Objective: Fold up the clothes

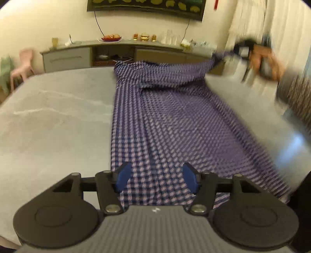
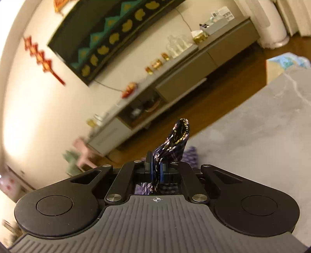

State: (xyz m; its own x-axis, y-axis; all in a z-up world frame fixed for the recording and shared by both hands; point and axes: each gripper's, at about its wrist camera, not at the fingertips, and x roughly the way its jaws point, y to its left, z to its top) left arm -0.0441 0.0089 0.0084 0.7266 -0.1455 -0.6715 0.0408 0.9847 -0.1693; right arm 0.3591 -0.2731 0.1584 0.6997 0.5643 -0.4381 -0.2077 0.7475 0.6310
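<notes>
A purple-and-white checked cotton garment [image 1: 165, 120] lies spread lengthwise along the grey marble-patterned tabletop [image 1: 54, 120], running from directly under the left tool [image 1: 156, 178] away toward the far edge. The left tool hangs low over the near hem with its two blue-padded fingers [image 1: 122, 178] spread wide apart, cloth visible in the gap between them and nothing pinched.

Ahead of the left tool and off to its right, the far corner of the garment is drawn up off the tabletop into a taut ridge leading to the right tool [image 1: 243, 50], which a blurred hand [image 1: 268, 64] holds above the far right edge. In the right wrist view, the right tool [image 2: 155, 165] has its fingers pressed together on a bunched fold of the checked fabric [image 2: 175, 140], which pokes out beyond the fingertips in a small upright loop. More cloth shows beneath that tool's fingers.

Beyond both tools, a long grey low sideboard [image 1: 81, 56] stands against the cream wall, carrying a red plate of fruit [image 1: 111, 38] and clear glasses [image 1: 169, 36]. A dark framed panel with yellow shapes [image 1: 145, 5] hangs above it.
</notes>
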